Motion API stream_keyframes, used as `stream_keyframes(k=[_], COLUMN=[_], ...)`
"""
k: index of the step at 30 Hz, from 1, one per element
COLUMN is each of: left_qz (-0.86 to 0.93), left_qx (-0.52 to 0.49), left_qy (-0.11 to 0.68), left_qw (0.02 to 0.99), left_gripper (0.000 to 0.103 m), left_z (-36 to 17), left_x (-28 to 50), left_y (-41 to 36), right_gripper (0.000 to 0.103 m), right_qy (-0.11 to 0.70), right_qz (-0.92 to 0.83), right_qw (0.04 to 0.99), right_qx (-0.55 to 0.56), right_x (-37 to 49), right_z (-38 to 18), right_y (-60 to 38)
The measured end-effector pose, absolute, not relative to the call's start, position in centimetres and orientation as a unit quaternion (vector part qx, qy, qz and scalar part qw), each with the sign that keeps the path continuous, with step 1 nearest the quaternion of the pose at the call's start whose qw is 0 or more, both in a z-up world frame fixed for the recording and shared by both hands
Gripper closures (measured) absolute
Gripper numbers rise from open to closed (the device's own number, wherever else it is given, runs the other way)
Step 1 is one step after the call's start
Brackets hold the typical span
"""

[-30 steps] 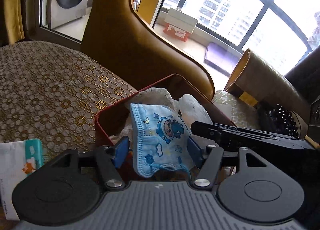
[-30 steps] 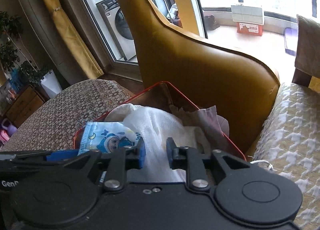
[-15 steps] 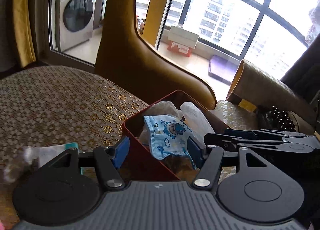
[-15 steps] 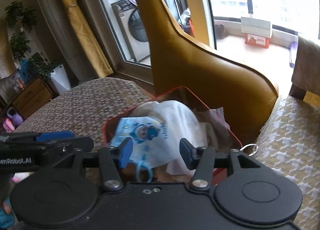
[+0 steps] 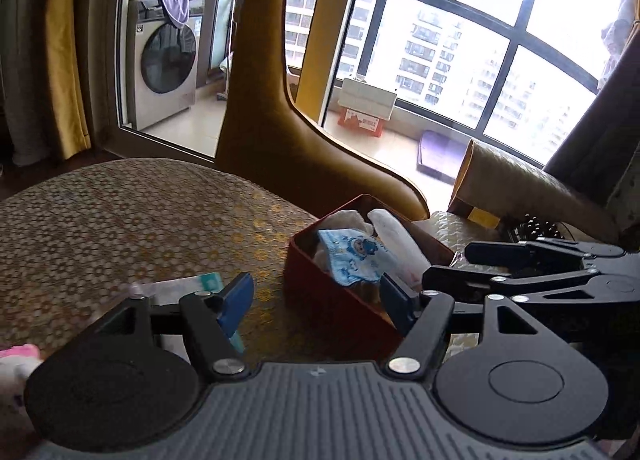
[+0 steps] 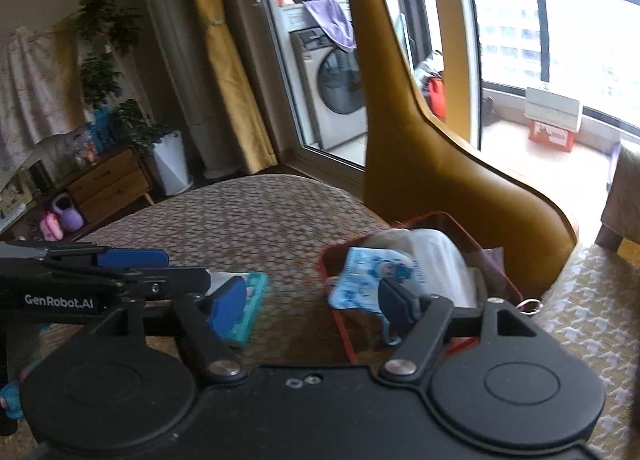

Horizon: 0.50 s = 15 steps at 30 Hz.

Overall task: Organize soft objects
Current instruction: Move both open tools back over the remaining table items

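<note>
Both grippers are up and clear of the box, and neither is carrying anything. The left gripper [image 5: 316,302] has its blue pads spread wide, jaws having just opened a touch more, nothing between them but the patterned tablecloth [image 5: 120,227] and the near corner of the red box [image 5: 340,312]. The right gripper [image 6: 312,306] has its jaws just swung apart too, and they stand wide with nothing pinched. In the left wrist view that box sits at about one o'clock from the gripper, close up against the mustard chair back [image 5: 280,147], and it is well stuffed: the blue cartoon face mask [image 5: 354,256] lies on top toward the near side, draped over the heap, with white cloth [image 5: 396,238] bunched just behind and beside it. From the right wrist view the same mask [image 6: 368,276] hangs over the near rim of the box at about one o'clock, an ear loop dangling down the outside, and the white cloth [image 6: 440,260] fills the middle. Out on the tablecloth at ten o'clock lies a teal and white tissue pack [image 6: 250,300], well apart from the box. The left gripper's dark body [image 6: 100,280] shows at the left edge of the right wrist view.
</note>
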State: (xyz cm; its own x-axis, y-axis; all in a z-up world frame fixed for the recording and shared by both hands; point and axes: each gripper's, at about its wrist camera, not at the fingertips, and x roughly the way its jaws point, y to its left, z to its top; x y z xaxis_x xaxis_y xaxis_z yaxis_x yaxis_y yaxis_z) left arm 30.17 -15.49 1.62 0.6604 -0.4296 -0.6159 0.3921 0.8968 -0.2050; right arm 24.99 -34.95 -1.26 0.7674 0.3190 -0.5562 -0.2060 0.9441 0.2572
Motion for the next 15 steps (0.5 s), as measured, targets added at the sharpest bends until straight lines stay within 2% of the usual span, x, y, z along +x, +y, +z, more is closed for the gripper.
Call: stream_keyframes(k=[3,8,15], left_qz=[-0.220,-0.204,-0.180], left_qx=[-0.023,-0.023,-0.017], left_qy=[0.343,0.334,0.334], left_qw=[0.913,0.920,0.925], left_gripper=[0.033,0.023,0.019], left_z=[2.1,2.8,3.0], left_x=[29.2,28.0,27.9], left_y=[-13.7,-10.2,-6.2], right_gripper=[0.025,0.018,0.009], right_qy=[0.305,0.297,0.297], right_qz=[0.154,0.178,0.203], right_qw=[0.936,0.936,0.932], right_qx=[0.084,0.069,0.041], right_x=[23.9,22.5,22.0], right_z=[-0.4,0.5,0.6], right_y=[-33.4,-30.8,-27.0])
